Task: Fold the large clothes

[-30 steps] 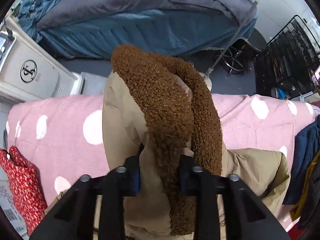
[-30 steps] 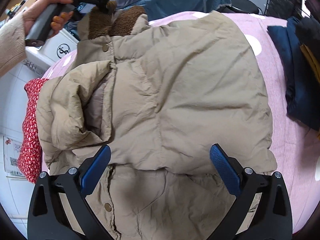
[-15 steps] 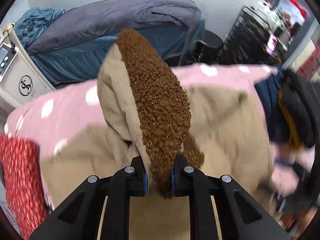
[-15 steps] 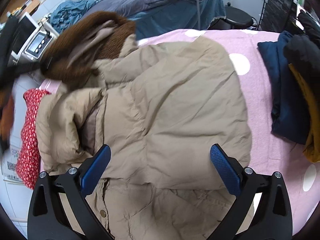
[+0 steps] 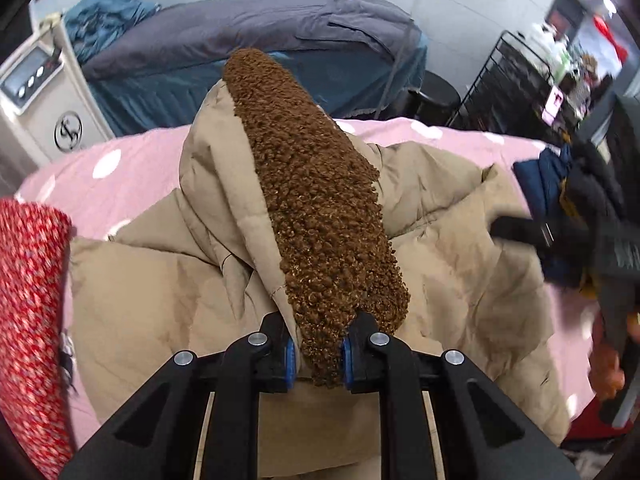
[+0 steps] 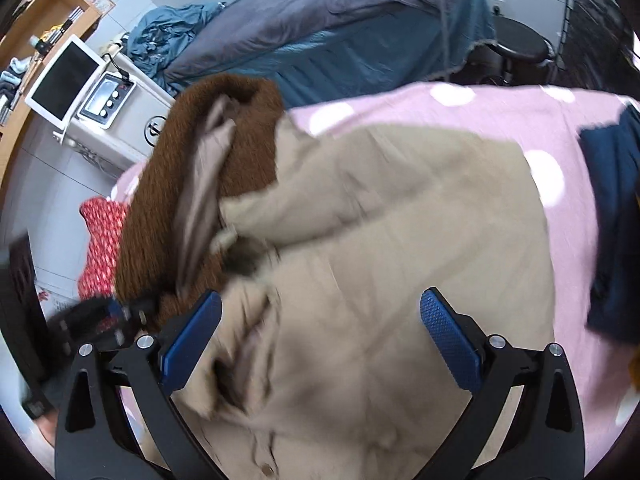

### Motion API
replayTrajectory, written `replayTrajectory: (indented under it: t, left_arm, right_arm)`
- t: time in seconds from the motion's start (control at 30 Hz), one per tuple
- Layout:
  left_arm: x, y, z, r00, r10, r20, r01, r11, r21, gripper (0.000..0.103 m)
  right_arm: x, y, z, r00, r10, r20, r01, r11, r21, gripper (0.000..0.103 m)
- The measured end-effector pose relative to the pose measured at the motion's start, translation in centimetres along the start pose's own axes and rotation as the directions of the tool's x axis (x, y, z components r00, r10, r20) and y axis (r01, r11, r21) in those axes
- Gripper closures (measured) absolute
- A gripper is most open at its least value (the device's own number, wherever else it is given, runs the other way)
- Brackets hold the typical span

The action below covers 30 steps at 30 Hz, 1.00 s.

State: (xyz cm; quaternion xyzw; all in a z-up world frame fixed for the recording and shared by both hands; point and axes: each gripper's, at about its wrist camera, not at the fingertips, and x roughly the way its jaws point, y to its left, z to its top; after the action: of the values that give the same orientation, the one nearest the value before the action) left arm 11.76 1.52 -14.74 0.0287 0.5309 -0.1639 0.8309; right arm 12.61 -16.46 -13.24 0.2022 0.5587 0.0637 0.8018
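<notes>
A tan puffer jacket (image 6: 400, 272) lies spread on the pink spotted bed cover (image 6: 500, 112). Its hood has a brown fleece lining (image 5: 316, 208). My left gripper (image 5: 318, 354) is shut on the hood's fleece edge and holds it up over the jacket body (image 5: 460, 248). In the right wrist view the hood (image 6: 192, 184) is folded toward the jacket's left side, with the left gripper (image 6: 108, 316) blurred below it. My right gripper (image 6: 320, 336) is open and empty, hovering above the jacket's lower part.
A red patterned garment (image 5: 28, 320) lies at the cover's left edge. Dark blue and black clothes (image 6: 612, 216) are piled on the right. Behind stand a white machine (image 6: 116, 120), a blue-grey covered bed (image 5: 248, 52), a stool (image 6: 520, 52) and a black rack (image 5: 512, 88).
My left gripper has carried the hood from the far end back over the jacket, toward the near side. The right gripper stayed open and shifted slightly over the jacket.
</notes>
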Motion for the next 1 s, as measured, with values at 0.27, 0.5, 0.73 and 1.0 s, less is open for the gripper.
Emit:
replayTrajectory:
  t: [0.27,0.5,0.73,1.0]
  left_arm:
    - [-0.1,1.1,-0.5,0.999,-0.038,0.007,0.038,0.998,-0.041,0.086]
    - [0.0,1.9,-0.5,0.997,-0.074,0.010,0.074,0.994,-0.086,0.086]
    - [0.2,2.0,-0.8,0.997,-0.077,0.011,0.077,0.994,-0.082,0.086]
    - [0.2,3.3,-0.2,0.994,-0.107,0.009,0.108,0.984,-0.142,0.084]
  right_arm:
    - [5.8,2.5,10.3,0.999,0.034,-0.025,-0.034,0.999,0.003,0.005]
    - [14.2,4.3,17.6,0.991,0.096,-0.094,-0.086,0.991,0.106,0.005]
    - [21.3,4.9,18.9,0.973,0.051,-0.223,-0.021,0.991,0.136,0.033]
    - [15.3,5.1,18.0,0.995,0.063,-0.072,-0.062,0.998,0.011,0.087]
